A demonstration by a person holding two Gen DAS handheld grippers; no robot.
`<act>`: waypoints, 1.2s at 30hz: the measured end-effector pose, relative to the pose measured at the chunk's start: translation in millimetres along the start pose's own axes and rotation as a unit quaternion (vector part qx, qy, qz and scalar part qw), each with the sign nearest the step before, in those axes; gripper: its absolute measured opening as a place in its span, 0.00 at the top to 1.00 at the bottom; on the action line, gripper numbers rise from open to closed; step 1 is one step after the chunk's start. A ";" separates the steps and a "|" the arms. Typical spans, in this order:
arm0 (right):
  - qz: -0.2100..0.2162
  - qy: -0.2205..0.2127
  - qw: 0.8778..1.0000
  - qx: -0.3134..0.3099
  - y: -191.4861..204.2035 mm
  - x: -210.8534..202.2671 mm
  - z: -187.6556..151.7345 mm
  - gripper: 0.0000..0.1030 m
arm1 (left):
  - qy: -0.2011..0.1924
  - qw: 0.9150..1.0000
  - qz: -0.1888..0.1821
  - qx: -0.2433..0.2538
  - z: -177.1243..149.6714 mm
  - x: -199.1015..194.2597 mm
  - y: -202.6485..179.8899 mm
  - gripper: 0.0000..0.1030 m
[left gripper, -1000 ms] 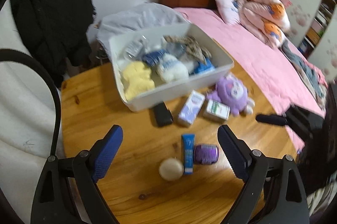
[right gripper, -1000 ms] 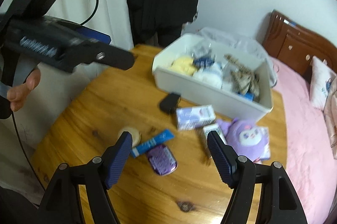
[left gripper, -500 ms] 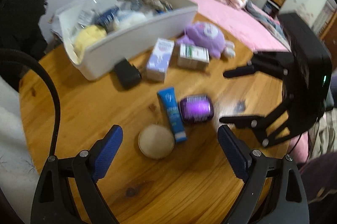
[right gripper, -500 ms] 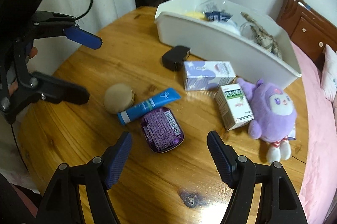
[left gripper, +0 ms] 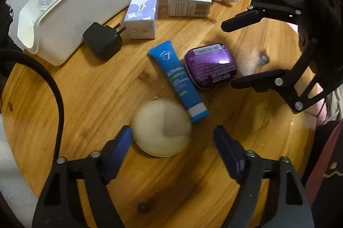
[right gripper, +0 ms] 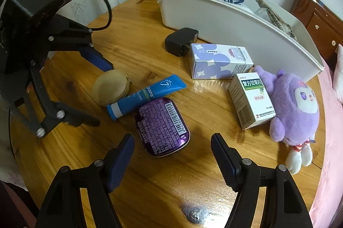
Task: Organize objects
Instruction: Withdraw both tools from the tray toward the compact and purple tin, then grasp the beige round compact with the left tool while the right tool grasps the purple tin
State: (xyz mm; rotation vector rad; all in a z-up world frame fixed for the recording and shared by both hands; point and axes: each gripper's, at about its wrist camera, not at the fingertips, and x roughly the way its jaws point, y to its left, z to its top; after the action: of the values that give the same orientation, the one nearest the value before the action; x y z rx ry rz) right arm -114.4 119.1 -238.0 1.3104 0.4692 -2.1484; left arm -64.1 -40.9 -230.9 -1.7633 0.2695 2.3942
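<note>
A: Left wrist: left gripper [left gripper: 172, 141] spread wide, empty, low over the round beige pouch [left gripper: 161, 127], which sits on the wooden table [left gripper: 85, 95] touching the blue tube [left gripper: 178, 80]. Looks soft and light; I'd pinch across its middle.

B: Right wrist?

A: Right gripper [right gripper: 172, 146] wide, empty, straddling the purple tin [right gripper: 161, 126]. Rigid, slick lid; grip the long edges. White bin [right gripper: 235, 22] is behind. Versus half a second ago, both came in lower and closer.

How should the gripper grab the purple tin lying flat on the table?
Come from above with the open right gripper and pinch the purple tin's two long sides. It lies flat and low, so only its thin edges offer grip. The blue tube crowds one side, so go carefully.
</note>
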 end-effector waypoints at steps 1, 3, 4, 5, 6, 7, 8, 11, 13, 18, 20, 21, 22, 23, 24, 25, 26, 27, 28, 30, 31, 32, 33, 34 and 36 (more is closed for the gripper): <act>0.000 0.000 1.000 -0.002 0.4 1.1 0.0 0.28 | 0.004 1.000 0.000 0.000 -0.2 1.8 0.8 0.31; -0.003 0.000 1.000 -0.010 2.0 3.9 0.0 0.28 | 0.001 1.000 0.002 0.002 -0.7 0.8 1.5 0.32; -0.004 0.001 1.000 -0.013 2.6 5.2 -0.1 0.28 | 0.001 1.000 0.006 0.002 -0.7 0.4 1.8 0.32; -0.004 0.002 1.000 -0.016 3.2 7.0 -0.1 0.28 | 0.002 1.000 0.008 0.003 -0.8 0.2 2.3 0.32; -0.004 0.003 1.000 -0.017 3.4 8.2 -0.1 0.28 | 0.001 1.000 0.009 0.003 -1.0 -0.1 2.6 0.32; -0.004 0.004 1.000 -0.018 3.7 9.5 -0.1 0.28 | 0.001 1.000 0.012 0.004 -1.4 -0.2 2.7 0.32; -0.004 0.005 1.000 -0.019 3.5 10.5 -0.3 0.28 | 0.002 1.000 0.014 0.006 -1.6 -0.3 2.5 0.32; -0.004 0.009 1.000 -0.021 4.2 14.6 -0.1 0.33 | 0.001 1.000 0.016 0.009 -2.4 -1.1 0.3 0.32; 0.000 0.009 1.000 -0.020 4.2 15.8 0.1 0.34 | -0.001 1.000 0.016 0.011 -3.9 -2.0 -1.7 0.32; 0.018 0.005 1.000 -0.023 5.5 14.8 1.1 0.48 | -0.008 1.000 0.022 0.019 -10.5 -6.3 -7.7 0.43; 0.017 0.004 1.000 -0.025 6.3 14.3 1.0 0.48 | -0.008 1.000 0.023 0.017 -13.6 -7.3 -9.1 0.43; 0.018 0.004 1.000 -0.024 6.0 14.2 0.9 0.48 | -0.010 0.999 0.026 0.016 -15.3 -7.9 -10.3 0.43; 0.018 0.004 1.000 -0.022 5.6 13.9 0.8 0.48 | -0.010 0.999 0.027 0.014 -16.7 -8.4 -11.0 0.43; 0.018 0.004 1.000 -0.022 5.5 13.6 0.4 0.48 | -0.009 1.000 0.028 0.010 -17.8 -8.9 -11.8 0.43; 0.017 0.004 1.000 -0.022 5.6 13.2 0.2 0.48 | -0.008 1.000 0.029 0.005 -18.8 -9.3 -12.5 0.43; 0.016 0.005 1.000 -0.022 5.8 12.6 -0.1 0.49 | -0.007 1.000 0.030 -0.001 -20.1 -9.8 -13.4 0.43; 0.014 0.003 1.000 -0.021 6.0 11.5 -0.3 0.49 | -0.006 0.999 0.031 -0.006 -21.7 -10.4 -14.5 0.43; 0.014 0.002 1.000 -0.018 5.9 9.7 -0.4 0.49 | -0.005 0.999 0.030 -0.011 -23.3 -11.2 -15.7 0.43; 0.014 0.001 1.000 -0.016 5.8 8.6 -0.3 0.49 | -0.005 0.999 0.029 -0.016 -24.4 -12.1 -16.6 0.43; 0.015 -0.003 1.000 -0.009 4.8 3.9 -0.6 0.49 | -0.007 0.999 0.030 -0.024 -27.2 -15.9 -19.5 0.43; 0.016 -0.004 1.000 -0.006 4.2 1.6 -1.0 0.49 | -0.010 0.999 0.032 -0.027 -28.4 -18.8 -21.4 0.43; 0.015 -0.005 1.000 -0.001 3.7 -1.5 -0.5 0.49 | -0.013 0.999 0.032 -0.031 -29.2 -22.0 -22.8 0.43; 0.014 -0.007 1.000 0.003 5.5 -3.5 -1.3 0.49 | -0.016 0.999 0.033 -0.039 -30.0 -25.8 -24.0 0.43; 0.014 -0.008 1.000 0.008 5.0 -6.3 -1.3 0.49 | -0.019 0.998 0.031 -0.049 -30.5 -29.9 -24.5 0.43; 0.013 -0.011 1.000 0.015 3.0 -10.2 -2.2 0.49 | -0.026 0.997 0.029 -0.073 -30.9 -39.4 -25.0 0.43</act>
State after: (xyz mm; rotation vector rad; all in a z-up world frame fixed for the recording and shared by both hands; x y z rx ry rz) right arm -107.4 121.0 -229.9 1.3004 0.4111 -2.1540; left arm -18.1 -24.6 -203.5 -1.7725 0.1453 2.5568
